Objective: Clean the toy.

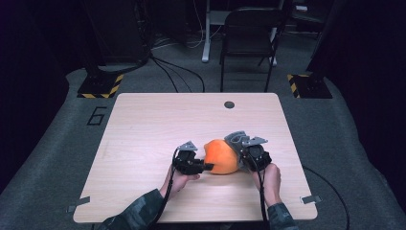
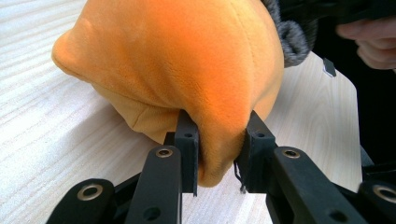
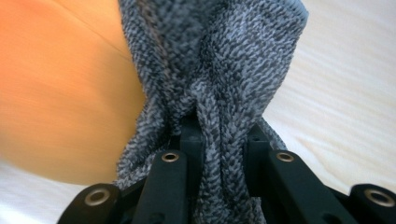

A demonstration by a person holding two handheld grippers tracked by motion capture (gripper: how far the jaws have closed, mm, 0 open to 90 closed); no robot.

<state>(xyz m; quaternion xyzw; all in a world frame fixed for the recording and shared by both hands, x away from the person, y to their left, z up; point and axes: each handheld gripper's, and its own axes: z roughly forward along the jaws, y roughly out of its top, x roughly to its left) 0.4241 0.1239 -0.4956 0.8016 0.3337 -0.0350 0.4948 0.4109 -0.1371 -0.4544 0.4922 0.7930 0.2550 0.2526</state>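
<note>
On the pale wooden table (image 1: 143,124), the left gripper (image 2: 219,154) pinches the soft orange plush cloth (image 2: 187,60); beside it, the right gripper (image 3: 222,144) clamps the grey knitted fabric (image 3: 219,70).

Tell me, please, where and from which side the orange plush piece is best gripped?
Grip the orange plush piece by its loose lower fold, coming in level from the left, as the left gripper does: the soft fabric bunches there into a thin pinchable ridge. The right gripper pinches the grey knit on the far side.

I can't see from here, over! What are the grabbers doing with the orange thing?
Left gripper shut on orange plush. Right gripper shut on its grey knit cuff. Plush on table, between grippers. Nothing in the way.
</note>
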